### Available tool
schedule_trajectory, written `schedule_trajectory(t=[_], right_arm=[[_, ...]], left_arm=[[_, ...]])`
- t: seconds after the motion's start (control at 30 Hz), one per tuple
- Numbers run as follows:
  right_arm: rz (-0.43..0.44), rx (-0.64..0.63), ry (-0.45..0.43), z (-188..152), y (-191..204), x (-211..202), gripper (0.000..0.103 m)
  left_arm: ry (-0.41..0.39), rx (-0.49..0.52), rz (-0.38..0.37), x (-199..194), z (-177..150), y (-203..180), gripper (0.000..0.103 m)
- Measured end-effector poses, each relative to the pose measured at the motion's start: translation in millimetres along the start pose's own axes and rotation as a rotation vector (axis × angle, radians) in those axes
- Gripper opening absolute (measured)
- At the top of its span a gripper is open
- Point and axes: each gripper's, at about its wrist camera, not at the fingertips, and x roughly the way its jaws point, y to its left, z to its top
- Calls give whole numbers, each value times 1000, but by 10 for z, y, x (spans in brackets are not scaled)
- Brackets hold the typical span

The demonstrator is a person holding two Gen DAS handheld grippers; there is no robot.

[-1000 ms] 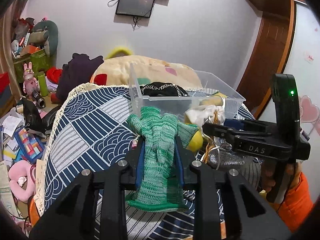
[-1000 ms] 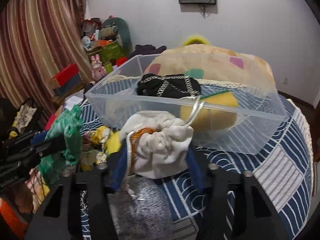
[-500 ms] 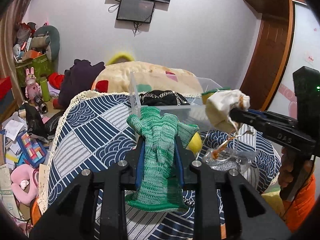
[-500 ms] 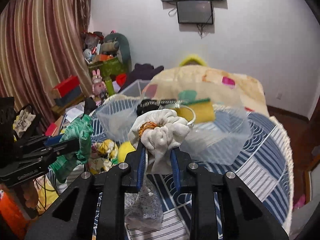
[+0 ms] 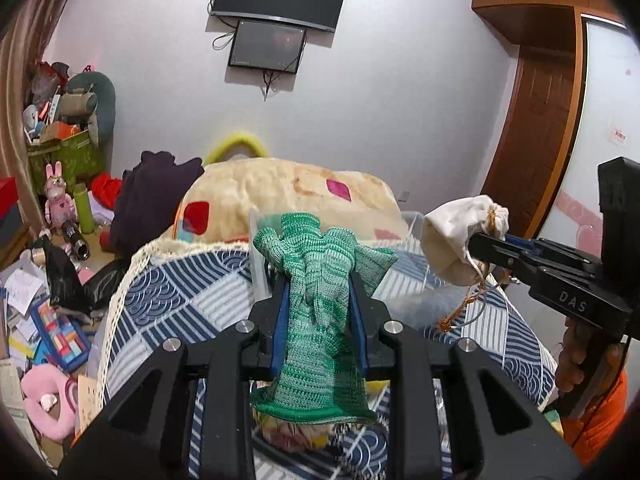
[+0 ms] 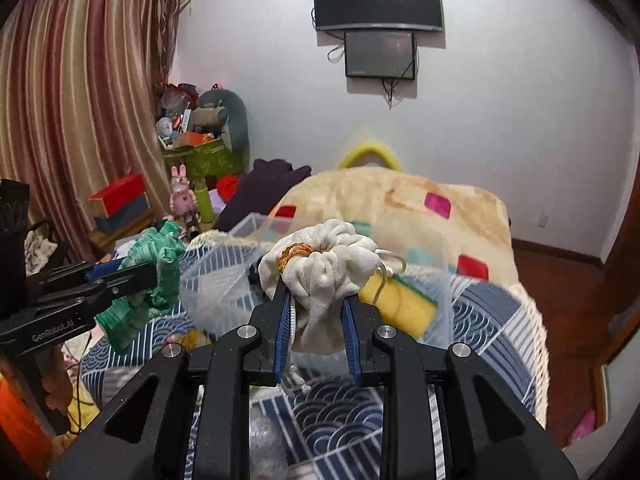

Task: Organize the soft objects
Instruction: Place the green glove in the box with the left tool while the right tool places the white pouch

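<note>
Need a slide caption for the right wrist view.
Right gripper clamps white drawstring pouch above clear bin.

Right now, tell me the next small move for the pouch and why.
Probably carry the white pouch forward over the clear bin before releasing. The right gripper is clamped on it in the air, short of the bin, where a yellow sponge already lies.

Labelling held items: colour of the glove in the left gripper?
Green knit glove, mottled light and dark; clearest in left wrist view.

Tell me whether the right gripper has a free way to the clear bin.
Probably yes: the right gripper, its jaws clamped on the white pouch, faces the clear bin with nothing between.
</note>
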Motion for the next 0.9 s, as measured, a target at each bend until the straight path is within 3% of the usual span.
schedule_trajectory(t=[0.2,0.37,0.67,0.9], right_arm=[[-29,-17,-38,216,-48,64,21],[-69,-29,-21,206,-50,241,21],[-48,-26,111,39,-85,661,21],[-44,-57,183,-105,-67,799,22]], left_arm=[[-5,-10,-12,144,158,3,27],[24,0,1,369,234,18,27],[115,-14,-25,814,260,42,27],[137,48,9,1045,266,-49,27]])
